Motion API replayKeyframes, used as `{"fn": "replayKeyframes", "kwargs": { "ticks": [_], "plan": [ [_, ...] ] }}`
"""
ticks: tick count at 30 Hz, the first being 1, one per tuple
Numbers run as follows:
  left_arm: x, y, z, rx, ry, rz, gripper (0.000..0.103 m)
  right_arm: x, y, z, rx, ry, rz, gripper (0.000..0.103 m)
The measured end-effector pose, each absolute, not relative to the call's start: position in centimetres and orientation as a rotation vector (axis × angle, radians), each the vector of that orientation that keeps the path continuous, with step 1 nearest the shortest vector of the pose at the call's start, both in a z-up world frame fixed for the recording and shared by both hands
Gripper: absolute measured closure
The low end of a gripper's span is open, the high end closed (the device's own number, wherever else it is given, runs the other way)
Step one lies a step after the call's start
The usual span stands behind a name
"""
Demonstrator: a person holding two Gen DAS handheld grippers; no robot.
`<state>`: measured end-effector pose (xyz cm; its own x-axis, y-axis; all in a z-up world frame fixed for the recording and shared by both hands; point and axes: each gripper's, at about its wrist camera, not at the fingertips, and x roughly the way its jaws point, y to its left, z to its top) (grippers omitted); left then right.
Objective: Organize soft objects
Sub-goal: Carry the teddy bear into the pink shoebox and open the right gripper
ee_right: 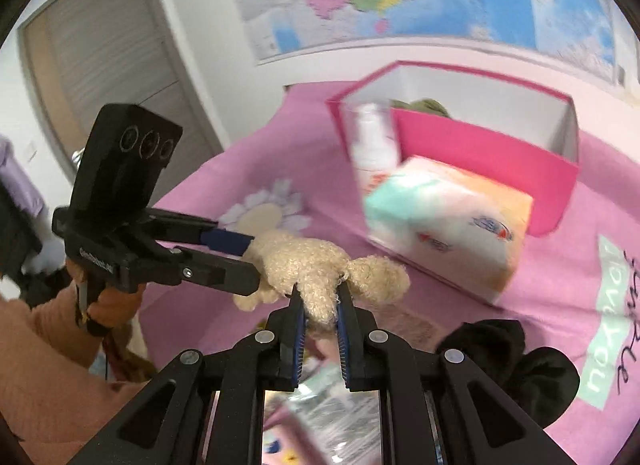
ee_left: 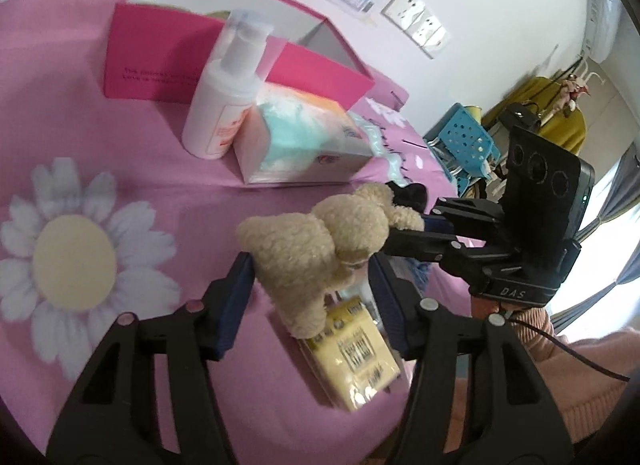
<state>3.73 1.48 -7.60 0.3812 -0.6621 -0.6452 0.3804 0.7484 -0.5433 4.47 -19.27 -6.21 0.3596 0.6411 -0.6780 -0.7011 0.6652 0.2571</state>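
Left wrist view: my left fingers [ee_left: 310,289] stand released, flanking the plush toy's [ee_left: 320,249] near end without pressing; its long axis runs away rightward to my right fingers [ee_right: 320,299], clenched on its other end, hung above the bed [ee_left: 100,113]. The pink box [ee_left: 168,65] lies beyond both.

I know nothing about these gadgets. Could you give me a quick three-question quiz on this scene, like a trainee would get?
1. True or false: the bottle lies on its side.
2. What do the right tongs pinch? A) a cup B) the plush C) a book
3. Fill in: the open box is ____ outside.

Key: 1 false; 2 B; 3 pink.
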Motion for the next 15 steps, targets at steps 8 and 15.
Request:
{"fn": "replayKeyframes", "kwargs": {
  "ticks": [8,15],
  "plan": [
    [4.8,0.3,-8.9,-0.303,1.022,-0.659,0.051,6.0,-21.0,-7.9,0.007,0.914,0.823,0.082],
    [4.7,-0.4,-8.7,-0.239,1.026,-0.643,0.061,6.1,-22.3,-8.0,0.101,0.907,0.824,0.075]
  ]
}}
